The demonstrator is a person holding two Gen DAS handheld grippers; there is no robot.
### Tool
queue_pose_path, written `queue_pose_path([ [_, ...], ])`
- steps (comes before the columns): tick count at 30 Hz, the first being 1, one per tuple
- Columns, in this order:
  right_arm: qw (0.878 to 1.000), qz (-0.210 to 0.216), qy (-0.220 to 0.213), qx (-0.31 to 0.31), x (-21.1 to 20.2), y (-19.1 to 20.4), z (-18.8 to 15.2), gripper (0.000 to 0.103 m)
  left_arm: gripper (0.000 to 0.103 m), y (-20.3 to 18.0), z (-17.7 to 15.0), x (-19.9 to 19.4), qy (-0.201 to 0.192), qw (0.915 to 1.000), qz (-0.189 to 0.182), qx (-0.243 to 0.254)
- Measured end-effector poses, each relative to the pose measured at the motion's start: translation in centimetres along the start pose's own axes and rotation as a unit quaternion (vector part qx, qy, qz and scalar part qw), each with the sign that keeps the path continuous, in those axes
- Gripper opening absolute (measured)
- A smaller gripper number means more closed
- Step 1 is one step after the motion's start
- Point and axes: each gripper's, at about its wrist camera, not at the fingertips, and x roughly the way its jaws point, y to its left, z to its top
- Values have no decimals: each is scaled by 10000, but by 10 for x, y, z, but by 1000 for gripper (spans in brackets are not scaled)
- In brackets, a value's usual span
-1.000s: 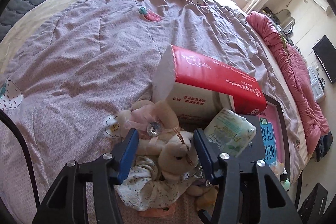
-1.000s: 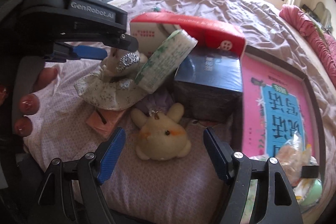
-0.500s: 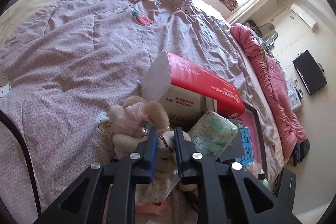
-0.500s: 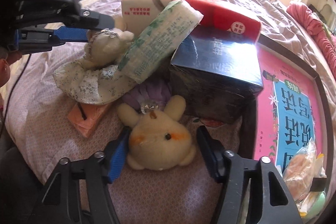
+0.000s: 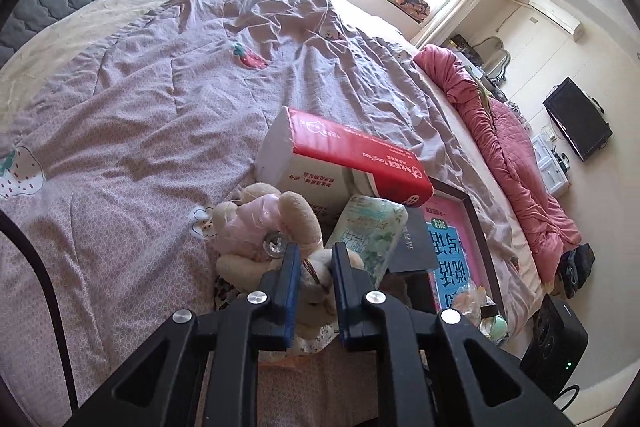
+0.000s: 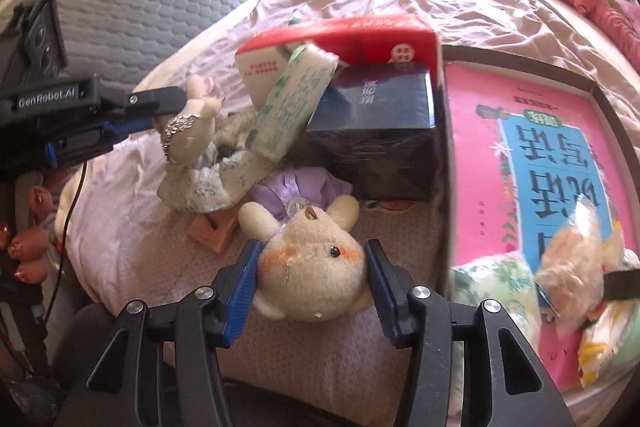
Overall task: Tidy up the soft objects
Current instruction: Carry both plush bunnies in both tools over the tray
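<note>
My left gripper [image 5: 316, 255] is shut on a cream bunny plush [image 5: 316, 275] in a floral dress and holds it a little off the bed. The right wrist view shows that gripper [image 6: 160, 111] at the left, with the bunny [image 6: 192, 143] hanging from it. A second cream plush with a pink wrap [image 5: 264, 223] lies against it. My right gripper [image 6: 312, 255] is closing around the head of a cream plush in a purple dress [image 6: 316, 271]. Both blue pads touch its cheeks.
The toys lie on a mauve quilt [image 5: 140, 107]. Behind them are a red-and-white tissue pack [image 5: 352, 163], a green tissue pack [image 6: 288, 115], a dark blue box [image 6: 376, 111] and a pink book in a dark tray [image 6: 520, 155]. A pink duvet [image 5: 512, 147] lies along the right.
My left gripper closed on the floral-dress bunny and lifted it. My right gripper moved forward over the purple-dress plush and its jaws narrowed onto the head.
</note>
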Motion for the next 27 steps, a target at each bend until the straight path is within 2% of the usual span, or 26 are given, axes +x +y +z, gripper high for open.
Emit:
queue_pose_path([
  [7, 9995, 91, -280, 85, -22, 0, 0, 54, 16, -13, -2, -19, -200, 9997, -85, 57],
  [9, 9997, 118, -205, 67, -22, 0, -1, 54, 16, -15, -4, -23, -196, 9998, -46, 95],
  [14, 9991, -120, 231, -325, -9, 14, -8, 54, 16, -14, -14, -26, -87, 9999, 25, 123],
  [20, 9977, -224, 397, -495, 0, 20, -13, 54, 16, -16, -23, -33, -47, 9999, 46, 140],
  [24, 9989, -141, 293, -333, -11, 15, -11, 54, 16, -24, -24, -42, -93, 9997, 12, 204],
  [27, 9995, -165, 61, -269, -31, 10, -11, 54, 16, -32, -24, -47, -116, 9996, -5, 262],
])
